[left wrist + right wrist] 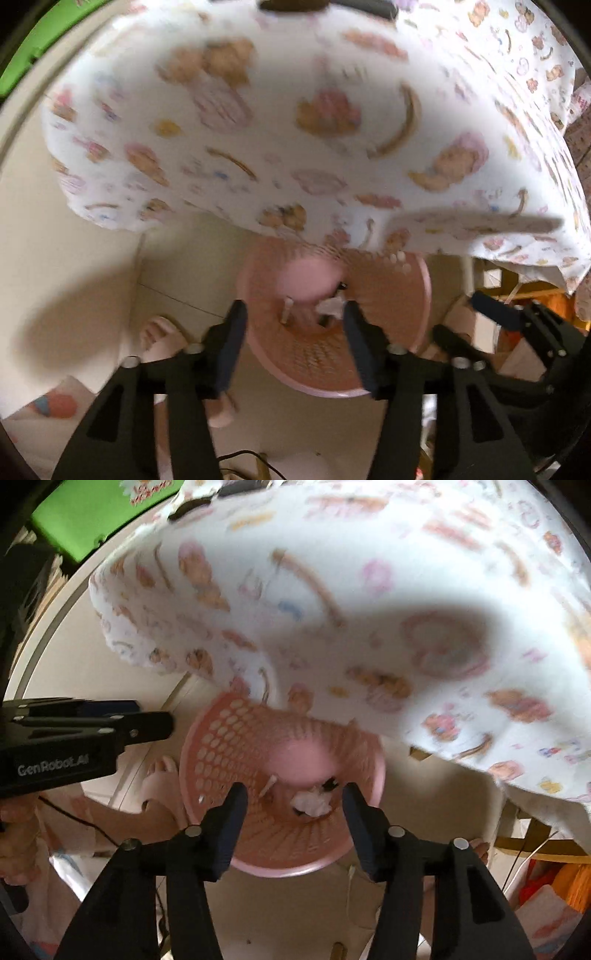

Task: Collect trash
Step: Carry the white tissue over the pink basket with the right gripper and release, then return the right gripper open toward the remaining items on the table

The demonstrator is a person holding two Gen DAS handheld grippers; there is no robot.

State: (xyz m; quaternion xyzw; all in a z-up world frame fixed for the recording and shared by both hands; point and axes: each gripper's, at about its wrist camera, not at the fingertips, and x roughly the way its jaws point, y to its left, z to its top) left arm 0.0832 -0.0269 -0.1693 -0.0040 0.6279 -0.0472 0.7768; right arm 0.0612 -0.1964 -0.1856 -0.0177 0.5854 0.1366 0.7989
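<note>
A big white tablecloth (332,602) printed with bears and sweets fills the space ahead of and above both grippers, draped over a table edge and blurred. Its hanging hem overlaps the far rim of the pink perforated basket (229,738), which sits on the pale floor (92,266) straight below and between the fingers of each tool. Off to the upper left of both grippers a green panel (96,513) shows behind the cloth.

The left gripper (293,345) hangs over the basket with its jaws spread apart and nothing between them. The right gripper (293,825) hangs beside it, jaws likewise wide and empty; from its camera the left tool's black body juts in from the left.

Inside the basket, near its bottom, lies a crumpled white tissue (312,803) with a small dark scrap touching it, and a thin white stick (269,784) just to its left. A bare foot (162,339) stands left of the basket.
</note>
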